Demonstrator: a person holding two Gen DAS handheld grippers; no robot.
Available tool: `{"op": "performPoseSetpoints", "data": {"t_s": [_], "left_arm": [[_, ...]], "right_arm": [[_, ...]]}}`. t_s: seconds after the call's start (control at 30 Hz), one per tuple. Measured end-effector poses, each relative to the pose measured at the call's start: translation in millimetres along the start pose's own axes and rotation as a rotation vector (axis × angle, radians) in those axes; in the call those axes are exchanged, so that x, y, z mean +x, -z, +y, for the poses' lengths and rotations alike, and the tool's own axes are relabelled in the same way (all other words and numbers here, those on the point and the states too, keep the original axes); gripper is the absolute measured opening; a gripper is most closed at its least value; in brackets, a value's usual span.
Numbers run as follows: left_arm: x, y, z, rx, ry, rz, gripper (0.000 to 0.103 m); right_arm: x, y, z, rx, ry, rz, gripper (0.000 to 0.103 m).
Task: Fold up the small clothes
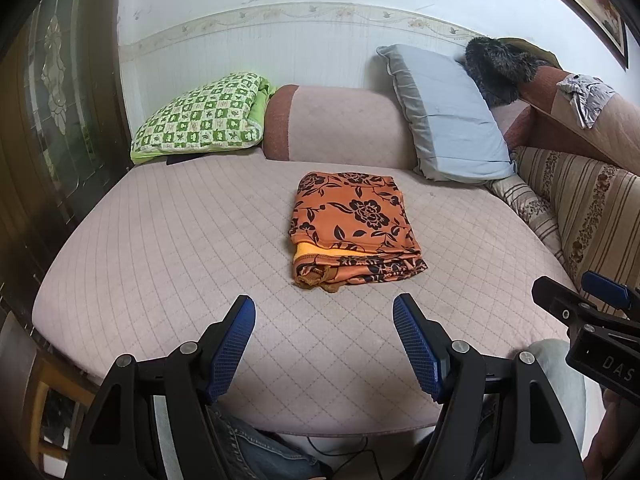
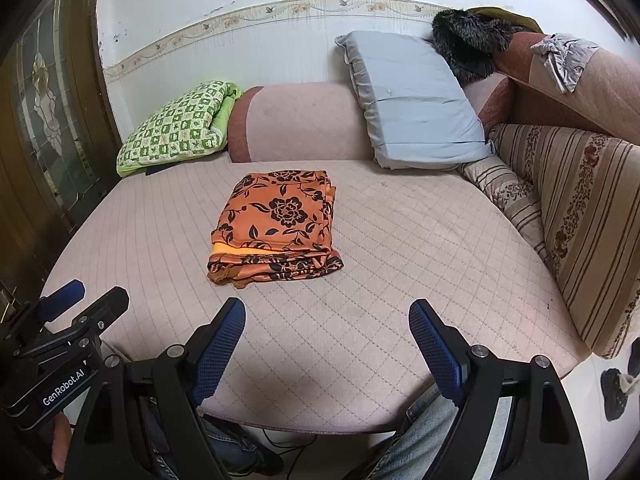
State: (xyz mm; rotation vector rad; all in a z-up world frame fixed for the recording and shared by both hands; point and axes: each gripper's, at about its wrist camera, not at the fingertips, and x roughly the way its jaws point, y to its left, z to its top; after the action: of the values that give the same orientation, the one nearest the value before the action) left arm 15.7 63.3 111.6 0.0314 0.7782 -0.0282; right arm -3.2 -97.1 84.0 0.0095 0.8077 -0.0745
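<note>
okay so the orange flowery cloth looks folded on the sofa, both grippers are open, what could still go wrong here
1. The orange floral garment has a loose, bunched near edge with yellow lining showing; nudging or lifting it there could undo the fold.
2. Both the left gripper and right gripper hover open close to the quilted cushion; a low reach might snag its cover instead.

Both grippers, left gripper [image 1: 324, 310] and right gripper [image 2: 328, 314], are black plastic frames with silver screws and blue textured pads [image 1: 236, 344]; one body reads "GenRobot.AI". The person wears blue jeans [image 2: 420, 440].
</note>
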Motion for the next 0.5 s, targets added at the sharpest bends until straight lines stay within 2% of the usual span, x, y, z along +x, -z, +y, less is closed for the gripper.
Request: {"op": "performPoseSetpoints", "data": {"t_s": [0.5], "left_arm": [[-1.0,0.2,1.6,0.005,-0.001,-0.005,0.072]], "right_arm": [[0.4,-1.4,1.2,-0.005,0.003,0.002,0.086]]}}
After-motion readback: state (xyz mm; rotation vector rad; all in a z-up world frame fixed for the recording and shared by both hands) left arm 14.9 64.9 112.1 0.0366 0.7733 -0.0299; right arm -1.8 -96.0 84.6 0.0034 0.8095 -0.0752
